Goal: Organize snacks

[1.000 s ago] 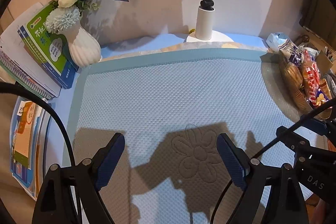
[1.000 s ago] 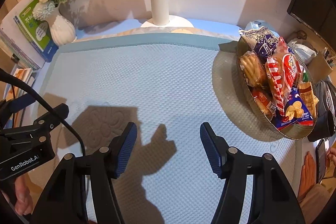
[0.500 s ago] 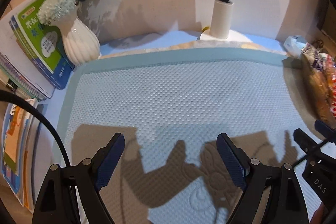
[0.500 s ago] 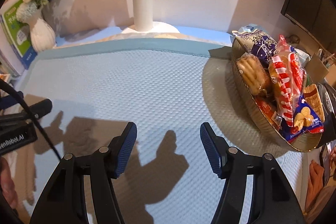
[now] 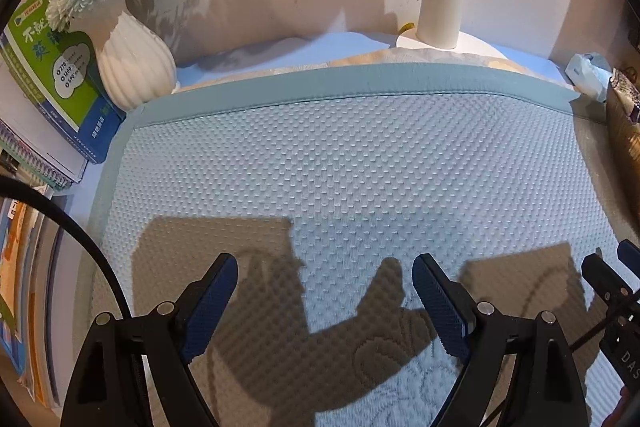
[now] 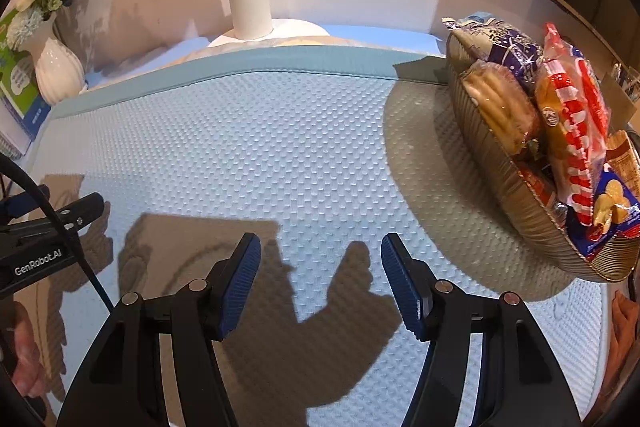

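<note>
The crinkly plastic-wrapped snack packets [image 6: 568, 131], heaped in a ribbed golden oval tray [image 6: 532, 215] at the desk's right edge, look light, slippery and crushable, best pinched by a sealed end, while the left claw [image 5: 324, 279] and right claw [image 6: 320, 255] hover wide and empty over the blue quilted mat [image 6: 280, 147].

Pale blue dimpled mat [image 6: 280, 131], teal-bordered; on it a gold ribbed basket [image 6: 532, 211]; inside, red-and-white striped snack packet [image 6: 576, 131], purple packet [image 6: 508, 51]

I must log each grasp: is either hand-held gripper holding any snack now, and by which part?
Nothing is held. The left hand-held gripper and right hand-held gripper are both open, with only the blue mat between their fingers.
</note>
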Available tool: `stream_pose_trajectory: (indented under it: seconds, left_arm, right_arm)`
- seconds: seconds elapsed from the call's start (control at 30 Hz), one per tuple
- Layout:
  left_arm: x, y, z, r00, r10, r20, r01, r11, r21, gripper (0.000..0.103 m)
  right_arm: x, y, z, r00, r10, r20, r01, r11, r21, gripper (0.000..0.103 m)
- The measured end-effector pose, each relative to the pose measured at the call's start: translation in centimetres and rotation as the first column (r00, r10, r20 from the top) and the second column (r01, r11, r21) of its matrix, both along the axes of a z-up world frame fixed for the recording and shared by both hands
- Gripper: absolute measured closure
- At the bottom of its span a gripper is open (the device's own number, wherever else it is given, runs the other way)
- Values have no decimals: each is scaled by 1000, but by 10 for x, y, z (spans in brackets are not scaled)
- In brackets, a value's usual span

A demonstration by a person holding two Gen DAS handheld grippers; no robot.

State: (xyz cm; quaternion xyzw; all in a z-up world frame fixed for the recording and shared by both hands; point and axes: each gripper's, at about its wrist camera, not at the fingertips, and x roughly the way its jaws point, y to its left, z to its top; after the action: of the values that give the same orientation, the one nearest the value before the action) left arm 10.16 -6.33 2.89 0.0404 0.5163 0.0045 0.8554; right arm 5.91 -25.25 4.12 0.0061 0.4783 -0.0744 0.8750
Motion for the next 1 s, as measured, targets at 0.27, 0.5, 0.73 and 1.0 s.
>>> stream_pose_trajectory:
  seconds: [0.27, 0.5, 0.73, 1.0]
  left_arm:
    - [6, 0, -8, 1000, -4, 6, 4, 1000, 27, 16]
    - [9, -5, -9, 1000, -12, 12, 12, 999, 42, 16]
    - [12, -11, -4, 1000, -4, 16, 3, 999, 51, 16]
    - [24, -10, -7, 998, 62, -10, -62, 998, 5, 16]
  right_arm:
    - [6, -5, -13, 999, 5, 33, -6, 999, 33, 41]
    - [3, -9, -18, 996, 6, 86, -9, 999, 33, 33]
    - [-1, -14, -18, 992, -8, 124, -3, 996, 86, 32]
    - [3, -7, -20, 994, -8, 111, 1, 998, 66, 25]
